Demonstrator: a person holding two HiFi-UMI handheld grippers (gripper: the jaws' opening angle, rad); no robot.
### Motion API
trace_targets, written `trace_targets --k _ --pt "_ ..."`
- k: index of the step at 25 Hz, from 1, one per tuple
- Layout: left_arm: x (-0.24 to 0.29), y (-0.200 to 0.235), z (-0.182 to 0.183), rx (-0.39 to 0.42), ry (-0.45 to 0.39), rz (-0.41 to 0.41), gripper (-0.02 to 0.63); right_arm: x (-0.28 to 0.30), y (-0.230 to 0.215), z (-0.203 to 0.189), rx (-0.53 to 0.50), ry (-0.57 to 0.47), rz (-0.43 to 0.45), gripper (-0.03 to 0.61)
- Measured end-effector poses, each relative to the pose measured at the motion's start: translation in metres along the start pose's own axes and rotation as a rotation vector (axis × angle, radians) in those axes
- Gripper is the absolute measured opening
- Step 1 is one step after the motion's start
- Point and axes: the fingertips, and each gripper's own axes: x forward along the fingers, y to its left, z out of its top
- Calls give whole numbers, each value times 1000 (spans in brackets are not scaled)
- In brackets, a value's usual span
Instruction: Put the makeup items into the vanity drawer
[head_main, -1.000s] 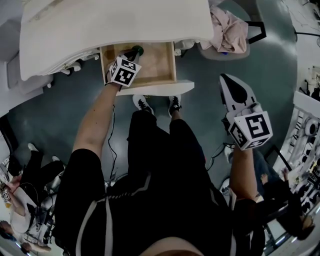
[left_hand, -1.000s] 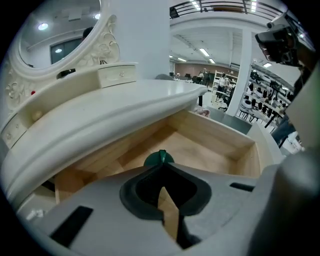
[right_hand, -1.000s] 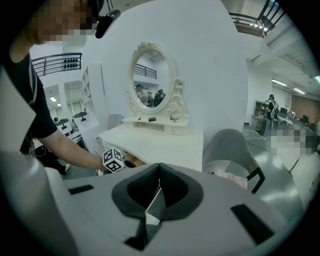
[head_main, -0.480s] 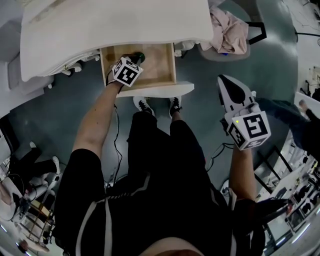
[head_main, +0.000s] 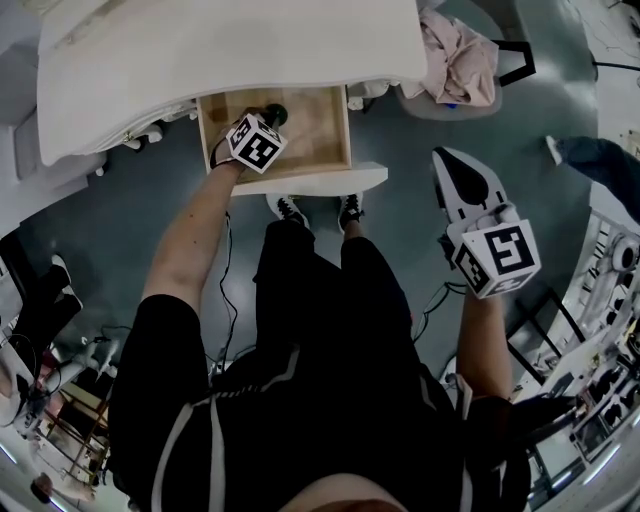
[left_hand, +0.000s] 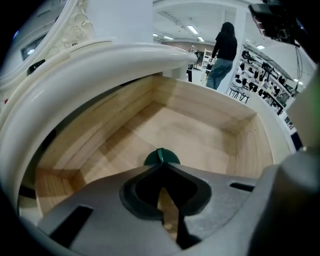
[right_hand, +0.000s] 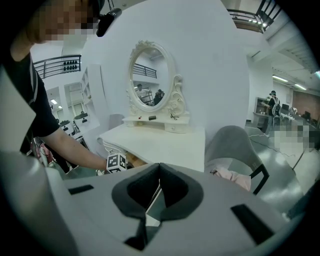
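Note:
The vanity's wooden drawer (head_main: 318, 132) stands pulled out under the white tabletop (head_main: 230, 50). My left gripper (head_main: 268, 120) reaches into its left half, shut on a dark green round makeup item (head_main: 274, 111). In the left gripper view the item (left_hand: 162, 157) shows just past the closed tips of the gripper (left_hand: 160, 163), low over the bare drawer floor (left_hand: 200, 130). My right gripper (head_main: 448, 160) hangs over the floor to the right of the drawer, shut with nothing in it. In the right gripper view its jaws (right_hand: 159, 167) meet, facing the vanity (right_hand: 160, 142).
A chair with a pink cloth (head_main: 458, 58) on it stands right of the vanity. An oval mirror (right_hand: 152, 80) sits on the tabletop. The drawer's white front (head_main: 310, 180) juts toward my feet. People and equipment racks stand at the room's left and right edges.
My left gripper has shifted slightly inside the drawer with the green item. The right gripper has barely moved. People at the room's edges have moved.

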Motion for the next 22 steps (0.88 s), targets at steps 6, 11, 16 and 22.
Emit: trace_targets --k 6,11,16,22 --pt "-7 -2 1 2 -9 -28 8 0 3 12 -12 -14 6 6" --pt "-22 2 7 -23 -39 2 27 -8 5 25 -24 -40 16 6" --pt "-54 7 23 -35 -94 33 51 -17 11 39 -36 -68 30 6" --pt "-107 9 48 -40 -192 74 51 -24 14 66 -61 -114 54 6"
